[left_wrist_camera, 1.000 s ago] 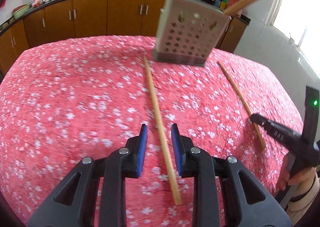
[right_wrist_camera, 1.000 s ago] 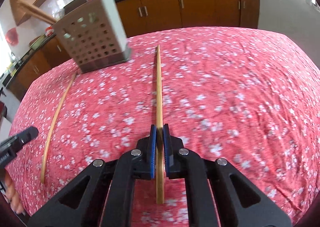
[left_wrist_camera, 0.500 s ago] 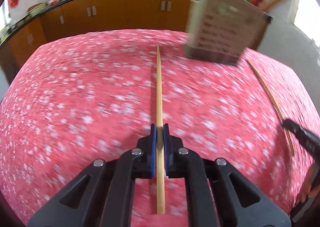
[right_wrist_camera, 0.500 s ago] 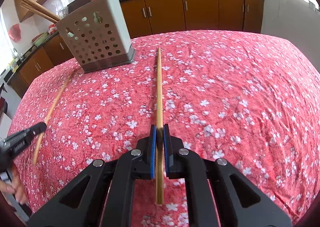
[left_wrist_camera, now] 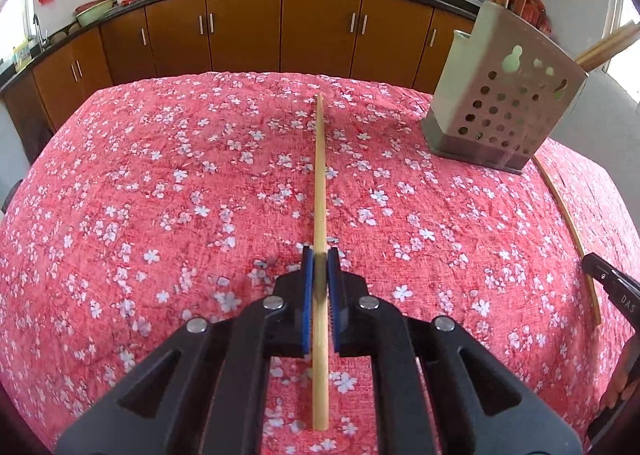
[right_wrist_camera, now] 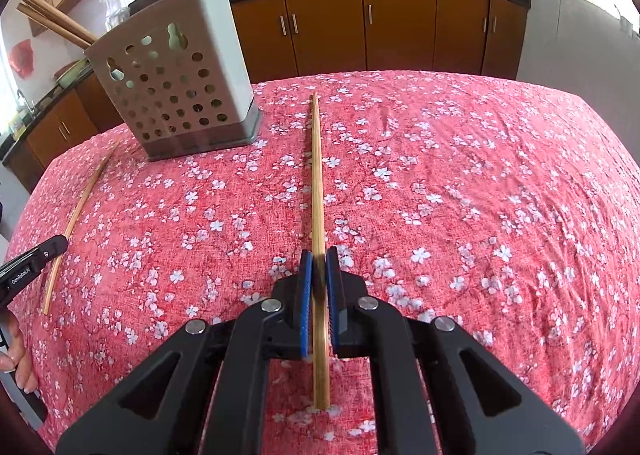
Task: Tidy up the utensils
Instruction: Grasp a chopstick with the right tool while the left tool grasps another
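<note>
My left gripper (left_wrist_camera: 320, 259) is shut on a wooden chopstick (left_wrist_camera: 320, 175) that points forward over the flowered red cloth. My right gripper (right_wrist_camera: 319, 261) is shut on another wooden chopstick (right_wrist_camera: 316, 175), also pointing forward. The perforated grey utensil holder (left_wrist_camera: 500, 103) stands at the far right in the left wrist view and at the far left in the right wrist view (right_wrist_camera: 176, 83), with several chopsticks standing in it. The right gripper's chopstick also shows at the right edge of the left wrist view (left_wrist_camera: 568, 231), the left one at the left edge of the right wrist view (right_wrist_camera: 76, 215).
The table is covered by a red cloth with white flowers (left_wrist_camera: 160, 195). Brown kitchen cabinets (left_wrist_camera: 240, 35) and a counter with pans run behind it. The other gripper's tip shows at each view's edge (left_wrist_camera: 612, 291) (right_wrist_camera: 32, 259).
My left gripper was open around its chopstick a second ago and has closed on it. The view has swung, the holder moving to the right. The right gripper stays shut on its chopstick.
</note>
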`<move>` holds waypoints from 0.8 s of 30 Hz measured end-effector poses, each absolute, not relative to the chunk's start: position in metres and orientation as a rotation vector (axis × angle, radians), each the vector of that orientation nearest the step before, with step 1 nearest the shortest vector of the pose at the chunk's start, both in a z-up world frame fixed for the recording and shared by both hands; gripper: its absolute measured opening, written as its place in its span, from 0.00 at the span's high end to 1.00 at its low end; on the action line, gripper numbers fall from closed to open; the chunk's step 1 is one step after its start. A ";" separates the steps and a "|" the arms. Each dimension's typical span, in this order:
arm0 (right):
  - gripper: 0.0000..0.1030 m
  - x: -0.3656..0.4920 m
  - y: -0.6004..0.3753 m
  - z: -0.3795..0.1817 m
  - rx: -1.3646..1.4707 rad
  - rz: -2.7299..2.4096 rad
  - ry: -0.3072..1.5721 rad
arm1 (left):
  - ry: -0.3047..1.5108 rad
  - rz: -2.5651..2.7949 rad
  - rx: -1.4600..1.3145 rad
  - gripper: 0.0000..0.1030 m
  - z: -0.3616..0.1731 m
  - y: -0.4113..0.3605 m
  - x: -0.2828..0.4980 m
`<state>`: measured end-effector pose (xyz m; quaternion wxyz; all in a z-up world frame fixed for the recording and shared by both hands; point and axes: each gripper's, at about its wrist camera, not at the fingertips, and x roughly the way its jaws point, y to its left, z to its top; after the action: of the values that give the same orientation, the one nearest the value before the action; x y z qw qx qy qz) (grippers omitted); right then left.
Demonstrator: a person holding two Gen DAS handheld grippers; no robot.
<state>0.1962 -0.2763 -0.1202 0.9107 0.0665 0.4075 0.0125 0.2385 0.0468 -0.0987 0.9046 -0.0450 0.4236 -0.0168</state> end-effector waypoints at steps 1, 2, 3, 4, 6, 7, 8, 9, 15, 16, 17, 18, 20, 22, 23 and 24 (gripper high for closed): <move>0.92 0.197 -0.277 -0.121 0.140 0.027 0.840 | 0.875 -0.037 -0.099 0.91 -0.099 0.047 0.238; 0.92 0.197 -0.277 -0.121 0.143 0.029 0.840 | 0.875 -0.039 -0.104 0.91 -0.099 0.048 0.238; 0.92 0.197 -0.277 -0.120 0.144 0.029 0.840 | 0.874 -0.041 -0.108 0.91 -0.100 0.049 0.239; 0.92 0.196 -0.278 -0.120 0.145 0.029 0.840 | 0.874 -0.042 -0.109 0.91 -0.100 0.049 0.240; 0.92 0.196 -0.278 -0.120 0.143 0.028 0.840 | 0.874 -0.041 -0.109 0.91 -0.100 0.048 0.240; 0.92 0.196 -0.278 -0.120 0.143 0.028 0.840 | 0.874 -0.042 -0.110 0.91 -0.100 0.048 0.240; 0.92 0.196 -0.278 -0.120 0.144 0.029 0.840 | 0.874 -0.043 -0.113 0.91 -0.100 0.049 0.241; 0.92 0.195 -0.278 -0.120 0.145 0.029 0.839 | 0.874 -0.044 -0.115 0.91 -0.100 0.049 0.240; 0.92 0.193 -0.277 -0.120 0.155 0.031 0.838 | 0.873 -0.047 -0.128 0.91 -0.097 0.052 0.235; 0.92 0.192 -0.277 -0.119 0.155 0.030 0.838 | 0.873 -0.047 -0.128 0.91 -0.097 0.052 0.235; 0.92 0.192 -0.277 -0.119 0.155 0.030 0.838 | 0.873 -0.048 -0.128 0.91 -0.097 0.052 0.236; 0.92 0.192 -0.277 -0.119 0.155 0.030 0.838 | 0.873 -0.048 -0.129 0.91 -0.096 0.053 0.236; 0.92 0.192 -0.277 -0.119 0.156 0.031 0.838 | 0.873 -0.049 -0.132 0.91 -0.097 0.052 0.237; 0.92 0.192 -0.277 -0.119 0.155 0.030 0.838 | 0.873 -0.050 -0.134 0.91 -0.096 0.052 0.237; 0.92 0.192 -0.277 -0.119 0.156 0.031 0.838 | 0.873 -0.050 -0.135 0.91 -0.096 0.052 0.237; 0.92 0.192 -0.277 -0.119 0.155 0.030 0.838 | 0.873 -0.050 -0.136 0.91 -0.096 0.052 0.236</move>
<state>0.1921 -0.2769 -0.1190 0.9105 0.0754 0.4062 0.0146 0.2364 0.0524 -0.0960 0.9037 -0.0658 0.4223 -0.0243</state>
